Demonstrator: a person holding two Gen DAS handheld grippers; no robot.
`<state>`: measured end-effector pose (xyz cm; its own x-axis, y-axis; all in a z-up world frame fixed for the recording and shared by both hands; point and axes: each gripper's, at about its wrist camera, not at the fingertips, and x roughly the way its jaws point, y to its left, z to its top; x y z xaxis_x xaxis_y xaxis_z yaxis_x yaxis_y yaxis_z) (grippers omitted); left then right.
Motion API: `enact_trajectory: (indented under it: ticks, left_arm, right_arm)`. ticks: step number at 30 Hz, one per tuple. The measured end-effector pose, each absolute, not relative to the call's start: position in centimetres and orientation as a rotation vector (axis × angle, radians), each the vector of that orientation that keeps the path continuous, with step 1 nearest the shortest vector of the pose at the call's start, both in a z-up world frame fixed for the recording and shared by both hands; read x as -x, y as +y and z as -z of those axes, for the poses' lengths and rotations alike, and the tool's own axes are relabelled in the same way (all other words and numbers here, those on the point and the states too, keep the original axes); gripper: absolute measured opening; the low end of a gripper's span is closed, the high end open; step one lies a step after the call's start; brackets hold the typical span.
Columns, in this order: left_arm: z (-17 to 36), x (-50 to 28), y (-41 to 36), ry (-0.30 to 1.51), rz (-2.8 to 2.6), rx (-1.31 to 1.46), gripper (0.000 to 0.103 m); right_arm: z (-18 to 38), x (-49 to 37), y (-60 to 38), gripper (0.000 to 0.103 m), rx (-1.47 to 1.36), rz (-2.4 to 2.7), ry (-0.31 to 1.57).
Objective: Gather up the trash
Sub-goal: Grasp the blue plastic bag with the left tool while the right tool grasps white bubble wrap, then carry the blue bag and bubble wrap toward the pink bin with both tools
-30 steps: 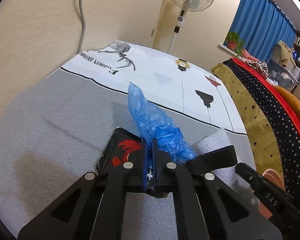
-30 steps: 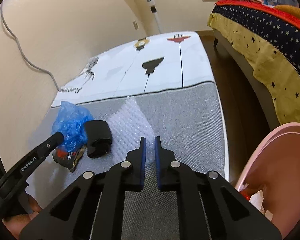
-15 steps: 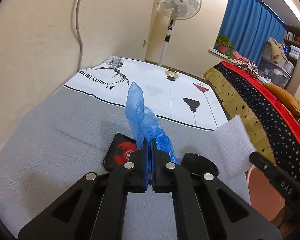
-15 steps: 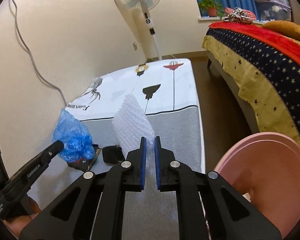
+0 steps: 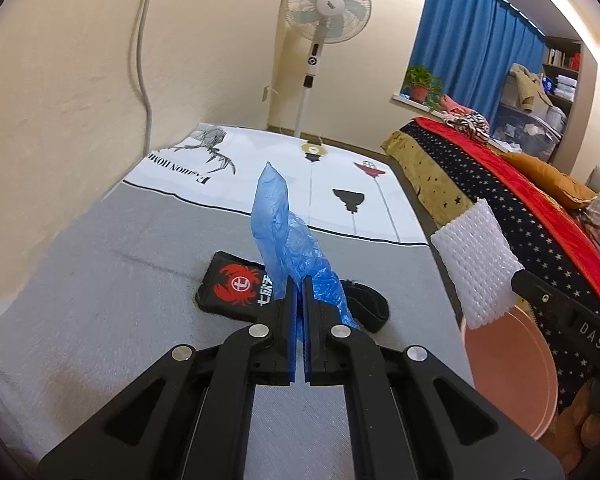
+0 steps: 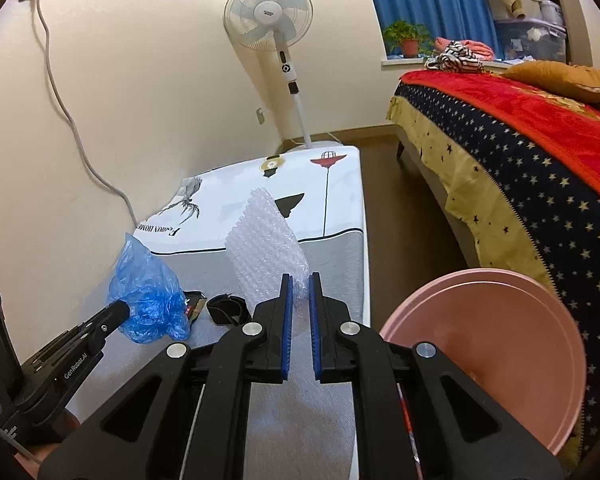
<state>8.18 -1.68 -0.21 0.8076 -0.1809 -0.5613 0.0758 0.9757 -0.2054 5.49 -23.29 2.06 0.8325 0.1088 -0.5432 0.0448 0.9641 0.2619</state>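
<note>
Presently, a limp blue plastic bag (image 5: 288,248) is being pinched by the left tool (image 5: 299,292), and springy bubble wrap (image 6: 266,248) by the right tool (image 6: 299,292), each at its lower edge.

Warm, even indoor light fills both fisheye views, brightest along a glowing strip at the ceiling edge (image 5: 540,4) in the left wrist view, with only soft shadows on the grey mattress (image 5: 100,300). Straight lines such as the fan pole (image 6: 298,108) and blue curtain (image 5: 472,52) bow toward the dark, vignetted corners. Focus is sharp throughout, with faint glare on the black fingers (image 6: 276,320).
</note>
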Motion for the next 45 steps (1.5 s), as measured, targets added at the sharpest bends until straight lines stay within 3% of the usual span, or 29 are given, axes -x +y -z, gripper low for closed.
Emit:
enact_trajectory:
  ticks: [45]
  left_arm:
    - [-1.1,-5.2,-8.7,0.581,0.350,0.126,0.002]
  right_arm:
    - [-5.5,1.5,-29.2,0.008,-0.263,0.237,0.485]
